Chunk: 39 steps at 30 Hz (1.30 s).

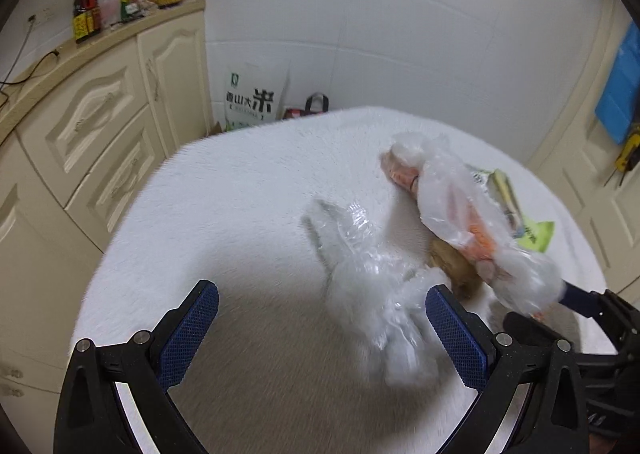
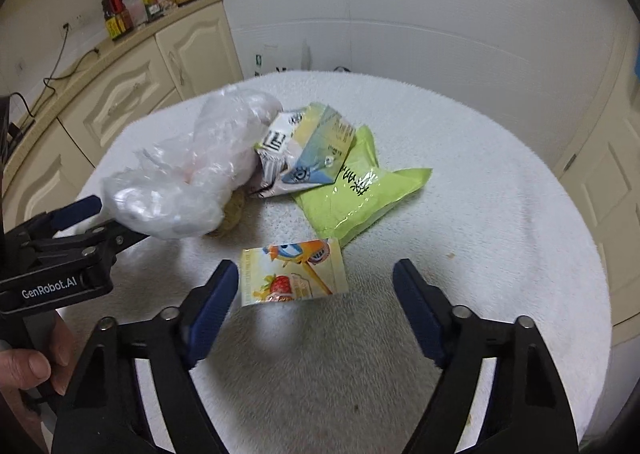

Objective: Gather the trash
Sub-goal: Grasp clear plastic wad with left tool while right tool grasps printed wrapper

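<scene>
While the right gripper (image 2: 314,286) hangs with jaws apart around a small strawberry-printed packet (image 2: 294,272) at lower centre, unpinched, a green pouch (image 2: 360,194) lies above it; the left gripper (image 1: 322,310) stands released at a crumpled clear bag (image 1: 372,294) on the white cloth (image 1: 240,194).

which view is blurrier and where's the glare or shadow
Left wrist view: motion blur smears the crumpled clear plastic bag; grey shadow spreads between the gripper fingers. Right wrist view: sharper, glare streaks on the glossy lime-green snack packet, soft shadow under the small strawberry-print wrapper.
</scene>
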Tool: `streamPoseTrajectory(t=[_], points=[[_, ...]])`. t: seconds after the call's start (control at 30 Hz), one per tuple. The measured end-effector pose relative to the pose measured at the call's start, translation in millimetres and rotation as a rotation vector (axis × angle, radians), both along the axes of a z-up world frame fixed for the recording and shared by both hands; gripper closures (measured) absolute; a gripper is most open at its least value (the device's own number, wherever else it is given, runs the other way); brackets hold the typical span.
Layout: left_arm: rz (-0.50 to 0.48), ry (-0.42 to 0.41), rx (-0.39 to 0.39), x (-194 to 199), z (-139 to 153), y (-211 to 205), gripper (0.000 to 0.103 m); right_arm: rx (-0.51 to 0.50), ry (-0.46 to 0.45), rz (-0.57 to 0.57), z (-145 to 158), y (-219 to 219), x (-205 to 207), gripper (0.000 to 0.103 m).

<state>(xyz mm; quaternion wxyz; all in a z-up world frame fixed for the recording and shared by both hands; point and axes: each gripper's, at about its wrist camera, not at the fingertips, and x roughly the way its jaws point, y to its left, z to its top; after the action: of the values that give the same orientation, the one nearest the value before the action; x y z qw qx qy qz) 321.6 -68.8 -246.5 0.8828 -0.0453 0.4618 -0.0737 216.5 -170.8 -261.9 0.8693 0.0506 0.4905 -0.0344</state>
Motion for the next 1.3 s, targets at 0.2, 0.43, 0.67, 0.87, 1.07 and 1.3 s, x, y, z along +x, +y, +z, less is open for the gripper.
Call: streamPoseTrajectory(t=[0.2, 0.43, 0.67, 0.87, 1.07, 1.3], points=[[-0.028, -0.026, 0.027, 29.9, -7.7, -32.9, 0.035, -0.017, -0.026, 0.048, -5.4, 3.9, -0.5, 0.054], [-0.038, -0.026, -0.026, 51.9, -4.8, -49.2, 0.076, 0.032, -0.064, 0.045, 2.5, -2.9, -15.1, 0.054], [-0.037, -0.064, -0.062, 56.2, 1.4, -54.7, 0.080, 0.062, -0.087, 0.021, 15.0, -12.8, -42.4, 0.054], [-0.041, -0.131, -0.047, 44.5, 19.7, -63.9, 0.080, 0.086, -0.117, -0.004, 27.7, -20.4, -70.4, 0.054], [-0.075, -0.202, -0.033, 25.5, 49.4, -86.5, 0.080, 0.086, -0.171, -0.035, 50.1, -31.4, -104.7, 0.054], [-0.132, -0.282, -0.041, -29.4, 78.4, -112.6, 0.080, 0.095, -0.248, -0.070, 79.0, -47.4, -147.0, 0.054]])
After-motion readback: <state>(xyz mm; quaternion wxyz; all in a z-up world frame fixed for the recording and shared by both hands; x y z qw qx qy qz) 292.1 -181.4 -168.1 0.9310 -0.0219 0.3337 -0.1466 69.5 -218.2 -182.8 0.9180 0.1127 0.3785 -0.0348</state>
